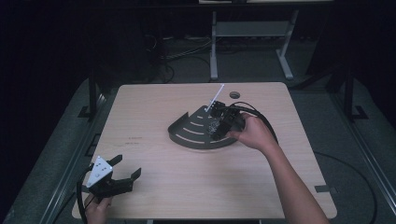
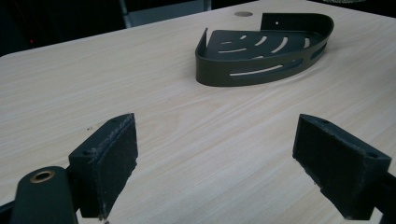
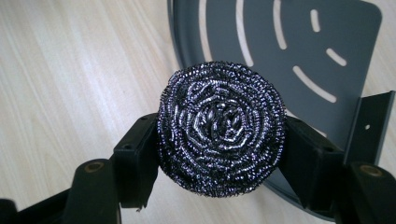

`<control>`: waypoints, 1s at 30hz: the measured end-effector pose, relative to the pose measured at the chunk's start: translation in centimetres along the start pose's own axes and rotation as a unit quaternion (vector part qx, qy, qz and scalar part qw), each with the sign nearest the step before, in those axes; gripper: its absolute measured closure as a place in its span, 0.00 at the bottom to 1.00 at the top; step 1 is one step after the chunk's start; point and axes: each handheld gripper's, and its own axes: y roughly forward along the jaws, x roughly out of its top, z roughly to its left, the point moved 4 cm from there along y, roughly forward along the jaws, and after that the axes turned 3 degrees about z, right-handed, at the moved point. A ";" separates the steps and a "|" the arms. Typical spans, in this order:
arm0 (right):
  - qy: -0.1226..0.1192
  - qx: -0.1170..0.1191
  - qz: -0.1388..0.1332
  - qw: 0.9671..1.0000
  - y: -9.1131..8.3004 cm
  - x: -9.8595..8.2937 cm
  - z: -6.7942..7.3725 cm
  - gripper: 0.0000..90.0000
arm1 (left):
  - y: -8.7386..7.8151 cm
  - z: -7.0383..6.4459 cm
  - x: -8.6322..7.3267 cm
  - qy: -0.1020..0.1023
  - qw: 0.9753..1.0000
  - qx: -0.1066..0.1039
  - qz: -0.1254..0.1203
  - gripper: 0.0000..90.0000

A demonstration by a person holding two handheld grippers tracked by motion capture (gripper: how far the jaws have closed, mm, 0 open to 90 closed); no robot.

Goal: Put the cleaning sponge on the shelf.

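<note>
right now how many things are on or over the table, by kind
corner shelf baskets: 1
steel wool scourers: 1, held over the basket by the right gripper
grippers: 2, counting the left gripper, open
total: 4

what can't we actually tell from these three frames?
- High view: the steel scourer is too small and dark to make out; right hand-held gripper and hand cover that part of the corner rack.
- Right gripper view: whether the scourer touches the rack floor; the scourer hides it.
- Left gripper view: rack interior behind its front wall.
</note>
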 end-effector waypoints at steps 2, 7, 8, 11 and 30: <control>0.001 -0.001 -0.001 1.000 0.0 0.2 -0.2 0.37 | 0.0 0.0 0.0 0.002 1.000 0.000 0.000 0.15; 0.011 0.003 0.000 1.000 0.6 0.6 -1.1 0.37 | 0.0 0.1 0.0 0.002 1.000 0.000 0.000 0.15; 0.013 0.003 0.003 1.000 0.8 0.7 -1.3 0.37 | 0.0 0.1 0.0 0.002 1.000 0.000 0.000 0.15; 0.018 0.004 0.006 1.000 1.2 0.9 -1.7 0.37 | 0.0 0.0 0.0 0.001 1.000 0.000 0.001 0.15; 0.047 0.009 0.011 0.999 4.8 2.0 -3.2 0.36 | 0.0 0.0 0.0 0.001 1.000 -0.002 -0.001 0.15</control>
